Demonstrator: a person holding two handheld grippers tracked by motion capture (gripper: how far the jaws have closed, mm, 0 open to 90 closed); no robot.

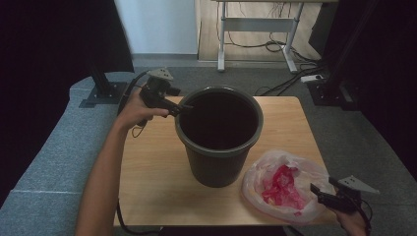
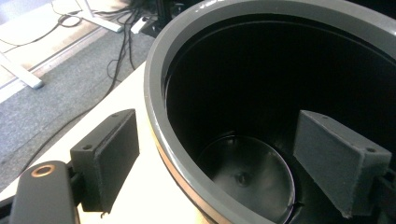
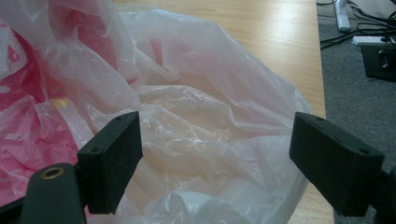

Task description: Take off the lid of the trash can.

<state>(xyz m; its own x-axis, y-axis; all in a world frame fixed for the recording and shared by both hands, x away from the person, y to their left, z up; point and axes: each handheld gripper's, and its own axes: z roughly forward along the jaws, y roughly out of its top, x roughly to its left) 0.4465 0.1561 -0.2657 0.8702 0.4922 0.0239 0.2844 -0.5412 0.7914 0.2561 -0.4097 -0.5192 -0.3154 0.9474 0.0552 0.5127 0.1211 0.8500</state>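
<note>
Writing: none readable on the bin, the bag or either tool.
Right tool (image 1: 314, 188): at the near right corner of the surface, held by a hand (image 1: 351, 221) at the bottom edge of the high view. Its jaws stand wide apart and grip nothing; they point left at the bag's near right edge. In the right gripper view the crumpled plastic lies between and beyond the jaws.
Bag (image 1: 285, 184): thin clear plastic with red patches inside, lying crumpled on the near right part of the surface, just right of the bin's base. Whether it touches the bin cannot be told.
Surface (image 1: 152, 172): light wood, rectangular, bearing the bin and the bag.
Left arm (image 1: 101, 177): bare forearm running from the bottom edge up along the surface's left side, hand (image 1: 135, 112) wrapped around the tool's grip.
Bin (image 1: 220, 135): dark grey, round, upright at mid-surface; its inside is dark and bare.
Left tool (image 1: 184, 110): at the bin's far left rim, jaws apart and straddling the rim, one outside the wall, one inside; not clamped on it.
Floor (image 1: 64, 128): grey carpet around the surface.
Cables (image 1: 275, 46): on the floor beyond, by a white desk frame (image 1: 255, 24).
</note>
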